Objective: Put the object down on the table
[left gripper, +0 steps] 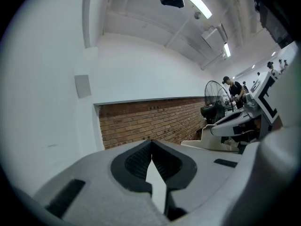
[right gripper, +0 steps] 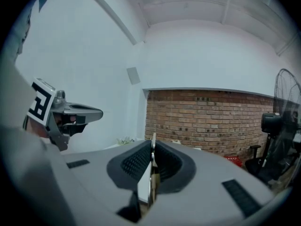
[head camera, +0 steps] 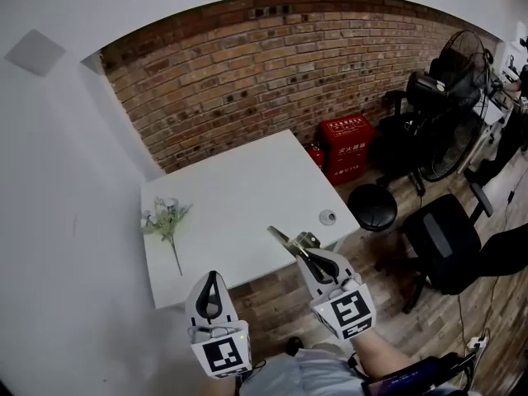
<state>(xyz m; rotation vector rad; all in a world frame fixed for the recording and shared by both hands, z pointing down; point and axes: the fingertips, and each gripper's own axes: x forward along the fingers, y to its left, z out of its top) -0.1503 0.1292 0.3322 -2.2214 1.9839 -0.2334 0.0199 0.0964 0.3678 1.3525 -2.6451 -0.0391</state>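
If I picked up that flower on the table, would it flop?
Probably a bit. The flower has a thin long stem, so the leafy head would likely droop or wobble. It looks light for its size. Lying flat with leaves spread on the table, it likely slides rather than rolls.

White table [head camera: 247, 184], flower sprig [head camera: 167, 219] at left, small round piece [head camera: 327, 217] at right

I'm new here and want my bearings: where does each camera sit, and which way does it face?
Head view: on the person's head, facing down at the white table; left tool and right tool show.
Left gripper view: rides the left tool, facing the brick wall past its shut jaws.
Right gripper view: rides the right tool, facing that wall; jaws clamp a thin metal object.
Shared: both gripper views show that wall.
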